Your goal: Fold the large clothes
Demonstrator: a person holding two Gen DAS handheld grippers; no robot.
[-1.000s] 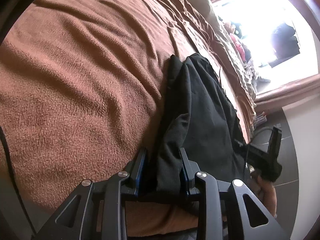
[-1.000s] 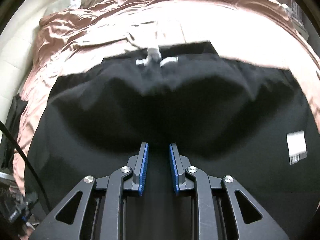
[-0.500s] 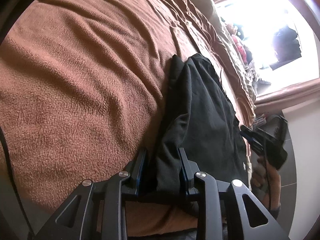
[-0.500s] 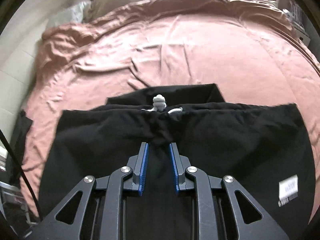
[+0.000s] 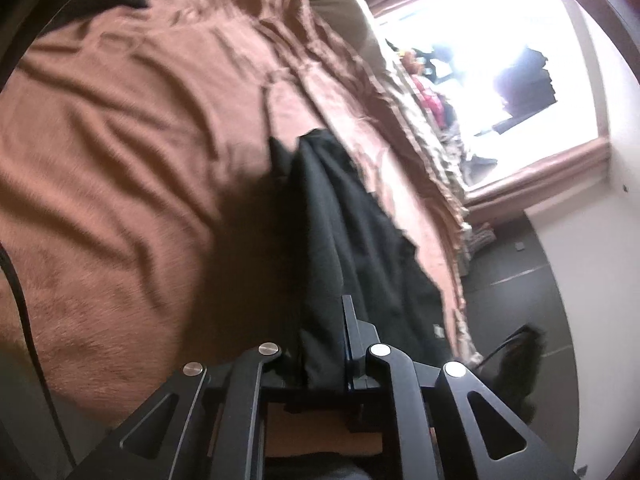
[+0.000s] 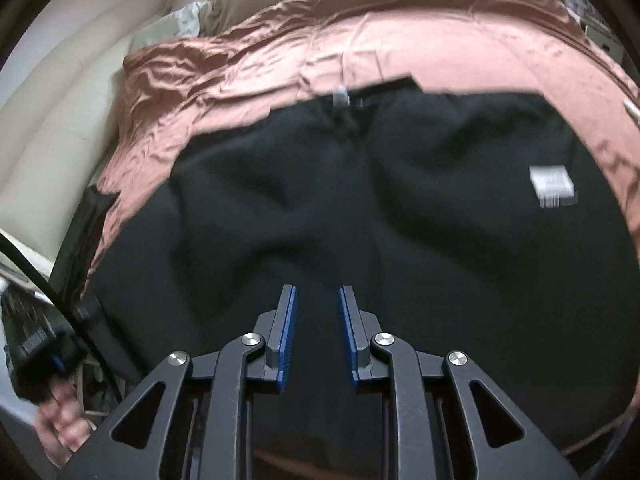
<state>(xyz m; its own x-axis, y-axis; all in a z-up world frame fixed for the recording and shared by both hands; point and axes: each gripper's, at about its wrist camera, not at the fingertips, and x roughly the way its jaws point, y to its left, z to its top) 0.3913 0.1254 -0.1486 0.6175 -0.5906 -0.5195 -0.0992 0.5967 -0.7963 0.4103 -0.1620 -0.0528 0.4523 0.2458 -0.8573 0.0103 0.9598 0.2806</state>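
Two claws work over a bed (image 6: 248, 60) with a brown blanket (image 5: 120, 160) on it. A big black cloth (image 6: 400, 220) lies spread out on the blanket.

From the left wrist view, the left claw (image 5: 324, 320) has a fold of the black cloth (image 5: 340, 220) between its two fingers. Its jaws are closing on that fold, and the cloth fills the gap between them. The fold rises from the blanket up to the claw and throws a dark shadow on the blanket beside it. Past the bed is a bright window (image 5: 500, 60) and a dark floor (image 5: 540, 300).

From the right wrist view, the right claw (image 6: 316, 320) points down at the cloth. Its blue pads (image 6: 286, 336) stand a little apart. Black cloth shows in the gap, but I cannot tell if the pads pinch it or just hang above it. A white tag (image 6: 552, 184) sits on the cloth at the right. Near the far edge of the cloth is a small pale thing, too blurry to name. Low at the left, a hand (image 6: 56, 420) holds a black handle.
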